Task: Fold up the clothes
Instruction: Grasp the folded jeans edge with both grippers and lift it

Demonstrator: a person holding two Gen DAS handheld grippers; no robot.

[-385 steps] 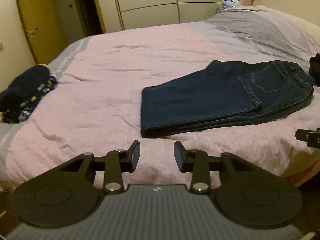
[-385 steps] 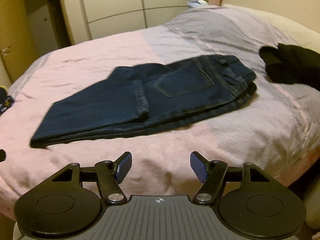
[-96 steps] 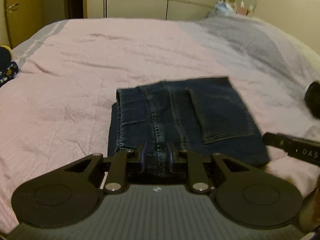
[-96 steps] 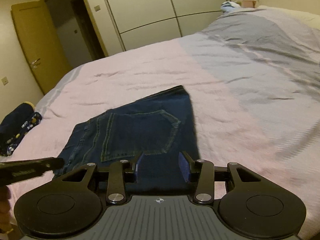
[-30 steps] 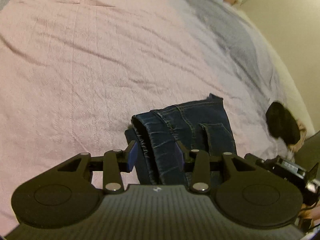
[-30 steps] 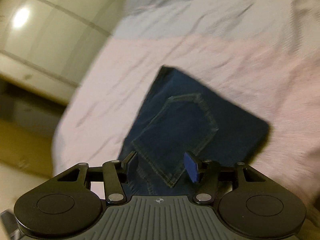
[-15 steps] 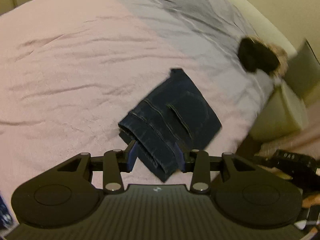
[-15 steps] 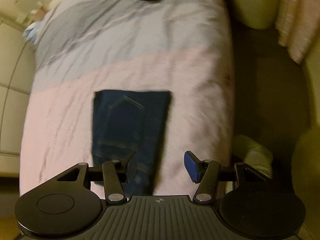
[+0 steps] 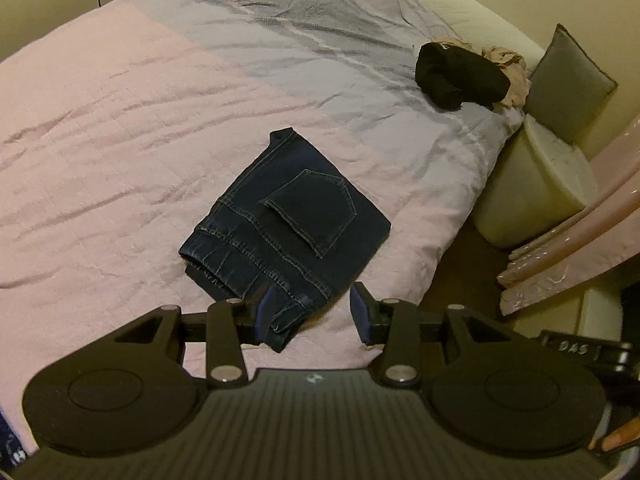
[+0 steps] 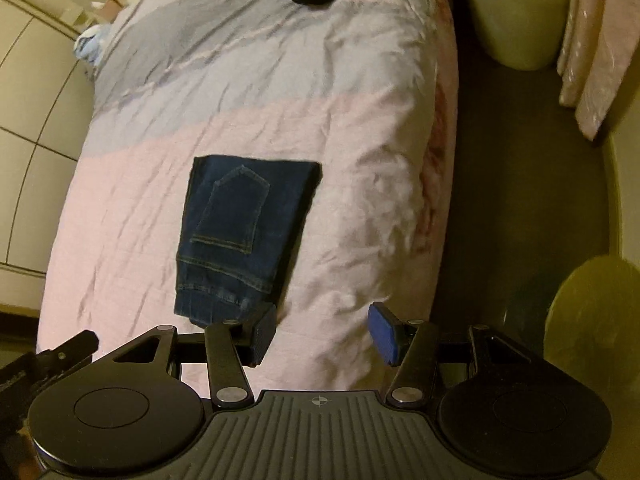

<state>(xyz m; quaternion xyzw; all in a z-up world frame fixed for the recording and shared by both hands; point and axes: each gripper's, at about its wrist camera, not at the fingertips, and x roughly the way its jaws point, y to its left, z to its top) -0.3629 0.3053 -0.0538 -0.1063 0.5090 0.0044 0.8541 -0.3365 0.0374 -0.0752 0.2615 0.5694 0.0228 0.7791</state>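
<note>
Jeans lie folded into a compact dark-blue rectangle on the pink part of the bed, back pocket facing up, near the bed's edge. Your left tongs hang above the jeans' nearest corner with the jaws moderately apart and nothing between the pads; the denim sits below them, untouched. Your right tongs hover just beside the jeans' lower end, over bare pink cover, jaws spread wide and empty. Farther from the jeans, toward the grey end of the bed, a black garment sits bunched by a tan cloth. Beyond that, off the bed, a grey cushion stands above a pale round tub.
</note>
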